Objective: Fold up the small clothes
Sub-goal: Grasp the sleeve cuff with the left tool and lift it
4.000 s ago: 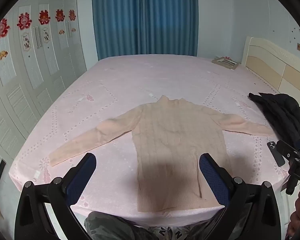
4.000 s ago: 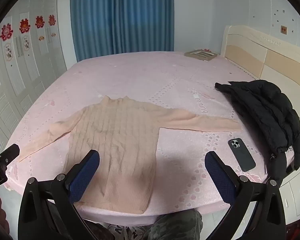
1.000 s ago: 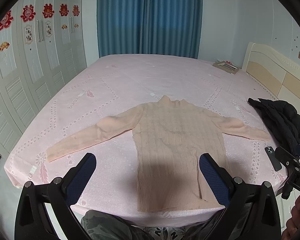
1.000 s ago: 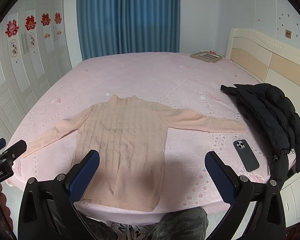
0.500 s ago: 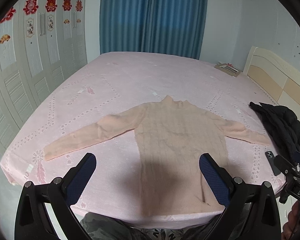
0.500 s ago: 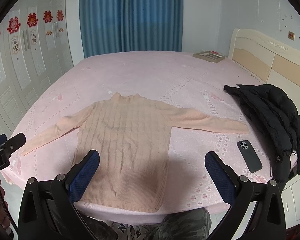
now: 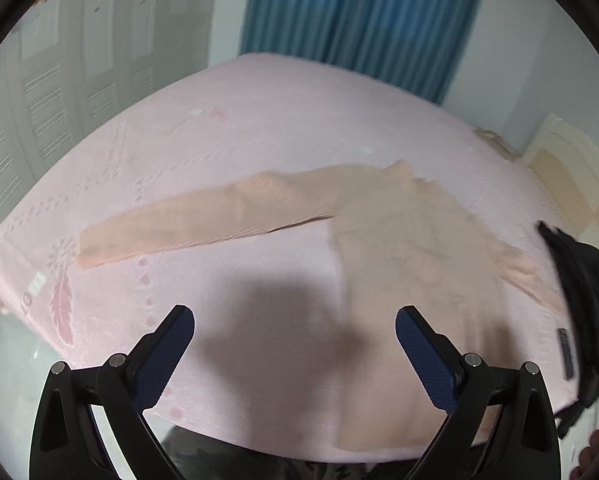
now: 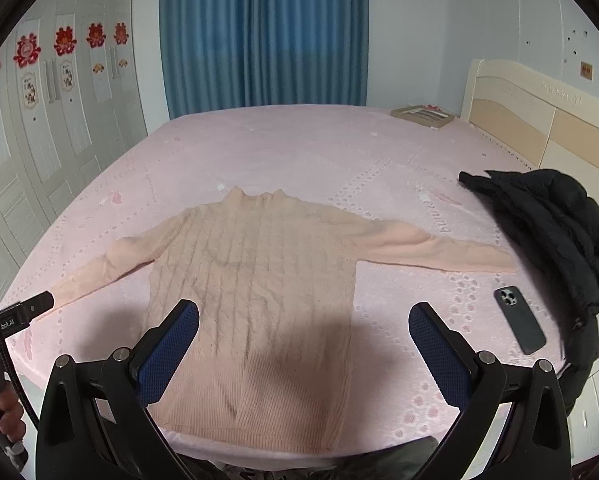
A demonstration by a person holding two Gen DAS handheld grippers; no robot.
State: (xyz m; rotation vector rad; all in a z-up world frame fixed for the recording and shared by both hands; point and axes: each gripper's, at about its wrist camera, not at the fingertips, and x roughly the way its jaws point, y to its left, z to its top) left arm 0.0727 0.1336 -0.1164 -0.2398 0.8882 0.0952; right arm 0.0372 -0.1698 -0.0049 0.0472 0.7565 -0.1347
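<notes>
A peach sweater (image 8: 255, 280) lies flat on the pink bed (image 8: 299, 152), sleeves spread, hem at the near edge. The left hand-held gripper (image 7: 293, 350) and the right hand-held gripper (image 8: 303, 344) hover above it, both spread wide and empty. Right of the sweater lie a phone (image 8: 519, 320) and a black jacket (image 8: 555, 236).

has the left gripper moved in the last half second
Yes. In the right wrist view the left gripper now reaches the sweater's left cuff on the bed; earlier it stood short of it.

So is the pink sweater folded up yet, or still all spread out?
Spread out. The sweater lies flat on the bed, both sleeves stretched out sideways, hem near the edge. Both grippers are open and hold nothing.
</notes>
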